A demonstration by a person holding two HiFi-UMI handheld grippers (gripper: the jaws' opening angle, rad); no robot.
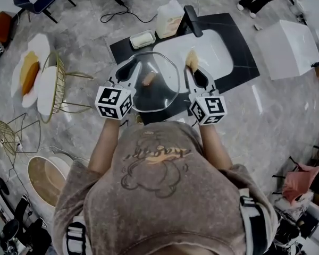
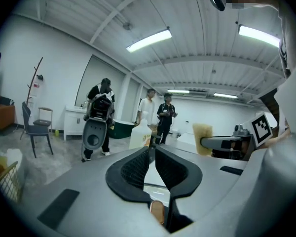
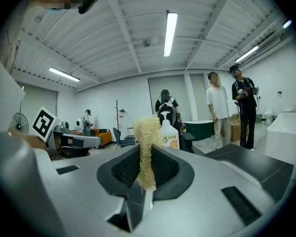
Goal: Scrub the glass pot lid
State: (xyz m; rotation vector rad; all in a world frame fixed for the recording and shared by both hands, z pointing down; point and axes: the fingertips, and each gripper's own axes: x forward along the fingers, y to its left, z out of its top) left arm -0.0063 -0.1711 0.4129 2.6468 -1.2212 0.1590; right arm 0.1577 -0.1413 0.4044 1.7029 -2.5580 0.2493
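Left gripper (image 1: 134, 69) on glass lid (image 1: 164, 91) rim; scrubber (image 1: 191, 59) in right gripper (image 1: 192, 71) opposite

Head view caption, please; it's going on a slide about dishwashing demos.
At the sink, the left gripper clamps the glass pot lid while the right gripper holds a fibrous scrubber beside it.

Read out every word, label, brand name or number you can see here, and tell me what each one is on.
No text here is readable.
Sweatshirt: script lettering over a cartoon print, too blurred to read.
Plastic bottle: label print too small to read.
Left marker cube and right marker cube: black-and-white square patterns, no letters or digits.
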